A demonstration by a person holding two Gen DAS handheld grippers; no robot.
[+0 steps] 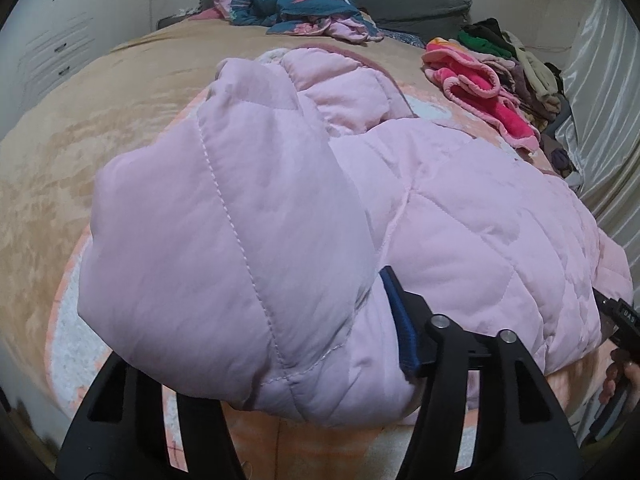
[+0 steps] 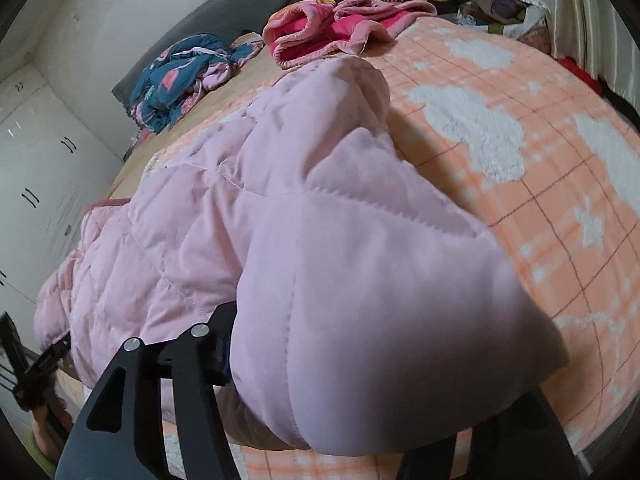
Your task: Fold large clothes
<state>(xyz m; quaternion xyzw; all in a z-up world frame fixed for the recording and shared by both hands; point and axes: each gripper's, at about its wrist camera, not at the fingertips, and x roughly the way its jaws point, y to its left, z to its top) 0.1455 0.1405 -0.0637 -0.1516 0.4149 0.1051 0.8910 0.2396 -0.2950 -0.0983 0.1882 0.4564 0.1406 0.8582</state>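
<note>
So the pink quilted jacket (image 1: 304, 208) is lying on the bed (image 1: 60, 168), over an orange checked blanket (image 2: 520, 184). A padded fold bulges between the left gripper (image 1: 256, 360) jaws and another between the right gripper (image 2: 360, 380) jaws. Both look parted, but whether they're pinching the fabric, can't tell.

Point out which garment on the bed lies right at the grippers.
The pale pink quilted jacket, spread right before the cameras. The blue patterned garment and the hot pink fleece piece lie farther up the bed.
</note>
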